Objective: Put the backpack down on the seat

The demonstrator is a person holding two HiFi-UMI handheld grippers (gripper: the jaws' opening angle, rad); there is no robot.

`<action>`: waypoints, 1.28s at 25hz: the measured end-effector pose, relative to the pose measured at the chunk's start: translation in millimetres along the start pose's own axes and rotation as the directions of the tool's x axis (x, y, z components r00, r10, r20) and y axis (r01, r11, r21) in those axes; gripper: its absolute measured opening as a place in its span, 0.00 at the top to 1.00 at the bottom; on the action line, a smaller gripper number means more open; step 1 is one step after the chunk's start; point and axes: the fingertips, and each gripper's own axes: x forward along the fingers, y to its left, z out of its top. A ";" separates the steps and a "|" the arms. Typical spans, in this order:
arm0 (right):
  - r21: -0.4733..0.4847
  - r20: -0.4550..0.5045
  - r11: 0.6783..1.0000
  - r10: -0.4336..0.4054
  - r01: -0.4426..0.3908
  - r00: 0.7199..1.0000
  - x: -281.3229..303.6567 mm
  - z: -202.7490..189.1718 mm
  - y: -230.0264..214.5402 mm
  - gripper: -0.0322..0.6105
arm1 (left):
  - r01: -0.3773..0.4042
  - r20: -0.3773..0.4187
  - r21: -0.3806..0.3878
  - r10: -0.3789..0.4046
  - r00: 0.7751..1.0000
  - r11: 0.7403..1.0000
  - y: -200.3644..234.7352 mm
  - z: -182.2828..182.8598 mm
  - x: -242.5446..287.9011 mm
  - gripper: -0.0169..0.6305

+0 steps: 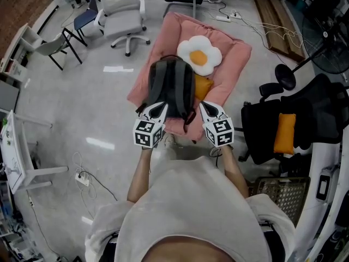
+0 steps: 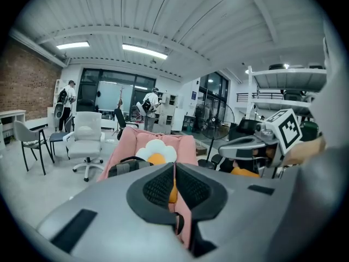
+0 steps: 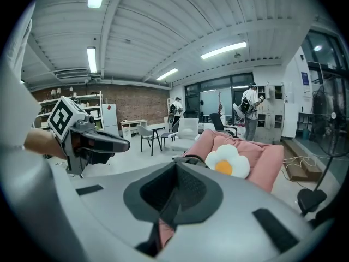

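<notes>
A dark grey backpack [image 1: 172,86] lies on the pink floor seat [image 1: 234,56], below a fried-egg cushion [image 1: 200,53] and beside an orange pillow [image 1: 203,87]. My left gripper [image 1: 157,111] is at the backpack's lower left corner and my right gripper [image 1: 207,111] is at its lower right, next to a dangling strap [image 1: 190,118]. Both are shut. In the left gripper view the jaws [image 2: 174,171] meet, and only a thin slit shows the pink seat [image 2: 125,141]. In the right gripper view the jaws [image 3: 175,167] also meet, with nothing clearly gripped.
A black office chair [image 1: 262,130] carrying an orange cushion [image 1: 284,132] stands close on the right, with a floor fan [image 1: 332,53] behind it. A white swivel chair [image 1: 122,12] and a grey chair [image 1: 52,45] stand at the back left. A power strip [image 1: 82,179] lies on the floor.
</notes>
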 end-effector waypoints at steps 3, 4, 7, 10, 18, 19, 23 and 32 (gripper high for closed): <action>-0.002 0.001 1.000 0.000 0.000 1.000 -5.0 0.0 0.5 0.95 | 0.000 0.002 0.000 0.000 1.000 1.000 -3.8 1.3 -1.6 0.95; -0.004 0.003 1.000 -0.002 0.002 1.000 -5.9 0.5 0.3 0.95 | 0.000 0.004 0.000 0.000 1.000 1.000 -4.4 2.1 -1.9 0.95; -0.011 0.006 1.000 -0.002 0.002 1.000 -7.9 0.2 0.2 0.95 | -0.003 0.007 0.000 0.003 1.000 1.000 -7.0 1.6 -2.3 0.95; -0.015 0.005 1.000 0.001 -0.001 1.000 -9.3 -0.8 0.8 0.95 | -0.002 0.003 0.002 0.002 1.000 1.000 -9.6 -0.6 -2.4 0.95; -0.020 -0.001 1.000 0.001 -0.001 1.000 -11.8 -1.7 -0.4 0.95 | -0.008 0.006 0.005 0.008 1.000 1.000 -12.2 1.1 -4.5 0.95; -0.022 -0.003 1.000 0.001 -0.001 1.000 -11.9 -2.1 -0.3 0.95 | -0.009 0.008 0.004 0.009 1.000 1.000 -12.3 1.5 -4.5 0.95; -0.027 -0.004 1.000 0.003 -0.003 1.000 -11.2 -2.2 0.9 0.95 | -0.009 0.012 0.000 0.009 1.000 1.000 -11.9 2.1 -5.1 0.95; -0.024 -0.009 1.000 0.001 -0.001 1.000 -11.1 -3.5 4.4 0.95 | -0.015 0.009 -0.016 0.015 1.000 1.000 -8.8 -1.8 -8.9 0.95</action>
